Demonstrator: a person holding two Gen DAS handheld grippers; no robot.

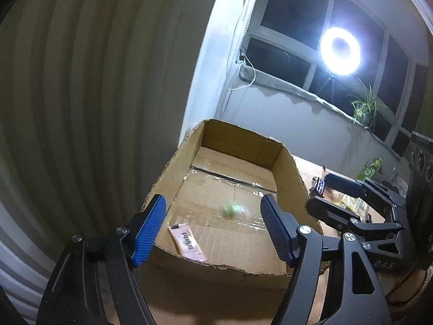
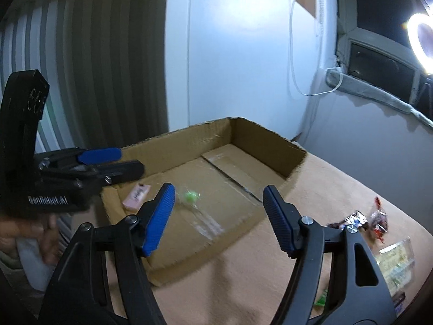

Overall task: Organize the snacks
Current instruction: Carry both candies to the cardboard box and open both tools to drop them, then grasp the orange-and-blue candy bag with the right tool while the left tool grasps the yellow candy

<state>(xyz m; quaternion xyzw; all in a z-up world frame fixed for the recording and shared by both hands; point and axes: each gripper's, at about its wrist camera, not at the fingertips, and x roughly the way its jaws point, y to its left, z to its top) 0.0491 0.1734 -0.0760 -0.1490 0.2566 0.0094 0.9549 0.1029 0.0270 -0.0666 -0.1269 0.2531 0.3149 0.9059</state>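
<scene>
At the far left hangs a striped curtain (image 1: 67,94). The left gripper (image 1: 213,230) stands over the near left corner of an open cardboard box (image 1: 286,168), its blue-padded jaws wide apart with nothing between them. Below it, on the box floor, a pink snack packet (image 1: 186,242) lies flat near the near wall. A little further right and further in, a green candy in clear wrapping (image 2: 190,197) lies on the taped floor of the box, well apart from the packet. The right gripper (image 2: 217,218) hovers over the near right part of the box, its jaws also spread wide and holding nothing. The box sits on a table with a tan cloth (image 2: 243,276). To the right, outside the box, more snacks lie on the cloth: a dark and silver wrapper (image 2: 354,219), a red wrapped sweet (image 2: 380,218) and a clear bag (image 2: 397,257) of pale pieces near the right edge. Far right, a ring light (image 1: 340,51) glares before a dark window (image 1: 295,8).
</scene>
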